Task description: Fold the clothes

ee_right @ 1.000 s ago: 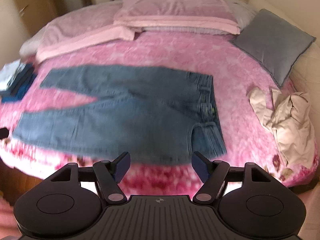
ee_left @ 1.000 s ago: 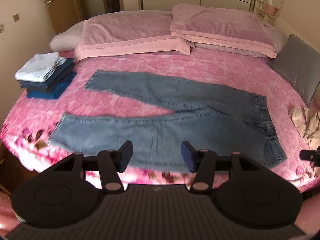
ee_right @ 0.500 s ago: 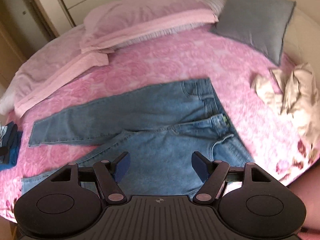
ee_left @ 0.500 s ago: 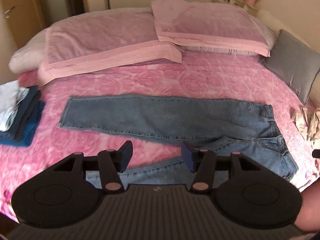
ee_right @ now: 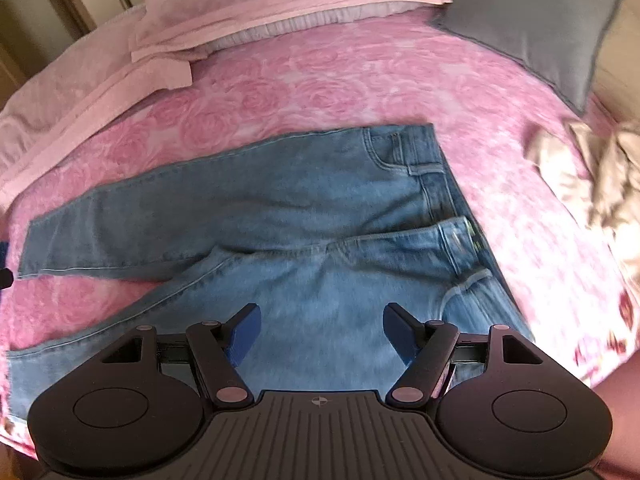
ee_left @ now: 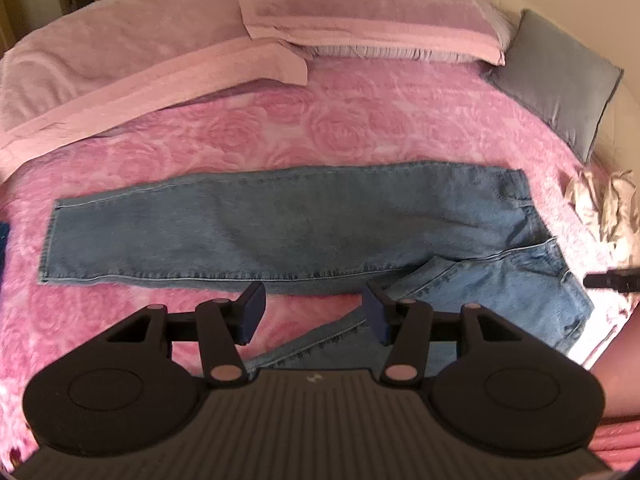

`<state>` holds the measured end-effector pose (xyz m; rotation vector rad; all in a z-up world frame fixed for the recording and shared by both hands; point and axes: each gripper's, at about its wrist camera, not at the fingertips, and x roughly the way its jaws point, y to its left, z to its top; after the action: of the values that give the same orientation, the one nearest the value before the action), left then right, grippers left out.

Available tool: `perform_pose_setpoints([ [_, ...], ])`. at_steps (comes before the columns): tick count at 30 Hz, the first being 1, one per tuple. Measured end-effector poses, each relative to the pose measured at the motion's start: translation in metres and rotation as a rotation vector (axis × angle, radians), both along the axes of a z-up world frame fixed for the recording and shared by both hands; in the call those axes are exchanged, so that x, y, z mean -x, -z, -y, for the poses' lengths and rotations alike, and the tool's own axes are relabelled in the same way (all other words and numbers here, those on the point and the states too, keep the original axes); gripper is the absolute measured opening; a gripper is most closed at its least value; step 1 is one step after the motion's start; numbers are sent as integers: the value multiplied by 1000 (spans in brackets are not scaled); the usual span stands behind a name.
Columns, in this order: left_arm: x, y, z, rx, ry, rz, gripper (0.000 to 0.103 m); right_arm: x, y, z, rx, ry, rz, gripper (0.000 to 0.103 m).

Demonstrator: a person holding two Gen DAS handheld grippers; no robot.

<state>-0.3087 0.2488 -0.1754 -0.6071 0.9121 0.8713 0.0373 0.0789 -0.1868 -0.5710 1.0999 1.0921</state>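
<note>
Jeans [ee_left: 280, 224]: spread flat on the bed [ee_left: 360, 120], legs pointing left, waist right, near leg angled toward the near edge. Left gripper [ee_left: 314, 312]: spread, empty, above the near leg. Right gripper [ee_right: 320, 334]: spread, empty, above the seat. Beige garment [ee_right: 600, 176]: crumpled, far right.

We see matt, stitched denim jeans [ee_left: 248, 232] on a plush rose-embossed bedspread [ee_left: 360, 128], beside a smooth grey cloth cushion [ee_left: 556, 80] and matt black plastic tongs [ee_left: 312, 312].

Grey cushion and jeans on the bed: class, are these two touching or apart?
Apart. The right wrist view shows the grey cushion lying beyond the jeans, with a broad strip of bare pink bedspread between them.
</note>
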Motion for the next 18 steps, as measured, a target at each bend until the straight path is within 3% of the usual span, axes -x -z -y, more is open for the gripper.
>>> perform_pose_setpoints([
  [8, -34, 78, -56, 27, 13, -31, 49, -47, 75, -80, 30, -118, 14, 71],
  [18, -89, 159, -132, 28, 116, -48, 47, -108, 147, -197, -6, -403, 64, 70],
])
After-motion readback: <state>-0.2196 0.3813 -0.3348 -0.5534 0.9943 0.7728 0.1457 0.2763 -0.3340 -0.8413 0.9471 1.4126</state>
